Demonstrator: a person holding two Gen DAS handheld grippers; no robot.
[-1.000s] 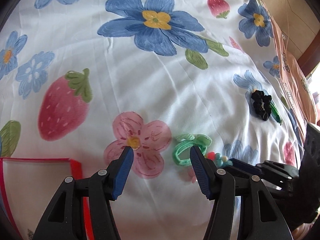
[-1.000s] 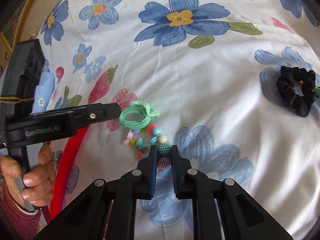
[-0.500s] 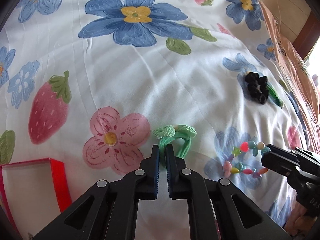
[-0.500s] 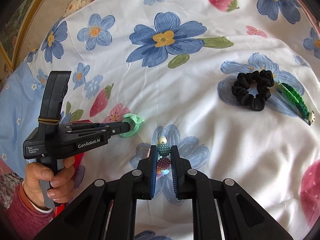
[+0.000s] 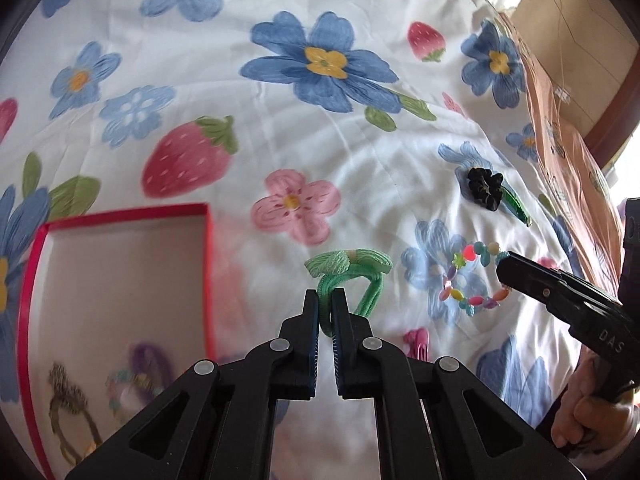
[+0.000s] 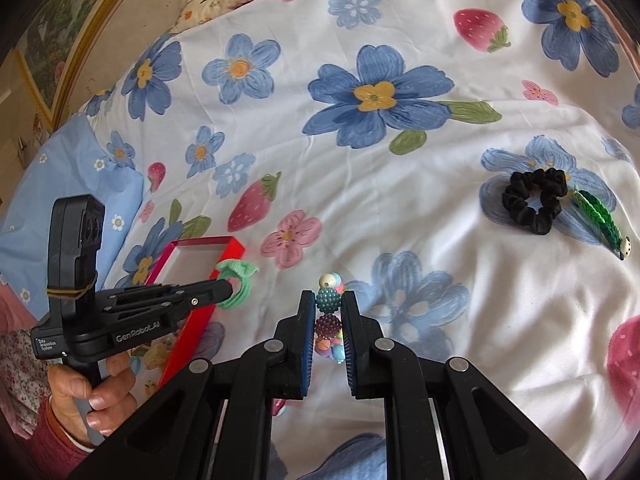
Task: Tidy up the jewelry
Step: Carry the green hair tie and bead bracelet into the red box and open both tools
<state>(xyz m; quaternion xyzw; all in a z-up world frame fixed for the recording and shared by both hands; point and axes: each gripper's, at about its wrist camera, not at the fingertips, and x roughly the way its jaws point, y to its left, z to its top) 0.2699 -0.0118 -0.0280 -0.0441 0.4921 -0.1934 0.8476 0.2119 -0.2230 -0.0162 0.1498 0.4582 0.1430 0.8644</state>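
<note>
My left gripper [image 5: 325, 300] is shut on a green hair tie with a bow [image 5: 352, 270] and holds it above the bedspread, just right of the red box [image 5: 208, 272]. My right gripper [image 6: 329, 300] is shut on a colourful bead bracelet [image 6: 329, 312], lifted off the sheet. The bracelet [image 5: 474, 276] hangs from the right gripper's tips [image 5: 505, 263] in the left wrist view. The left gripper [image 6: 228, 289] with the green tie [image 6: 238, 276] shows beside the box [image 6: 192, 328] in the right wrist view.
The red box holds several hair ties and a bracelet [image 5: 132, 384]. A black scrunchie [image 6: 534, 200] and a green braided clip [image 6: 598, 216] lie at the right on the floral bedspread [image 6: 400, 208]. A pink clip [image 5: 416, 342] lies near the left gripper. A blue pillow [image 6: 80, 184] sits at left.
The left gripper closed on the green hair tie and lifted it toward the red box. The right gripper, shut on the bead bracelet, raised it off the sheet.
</note>
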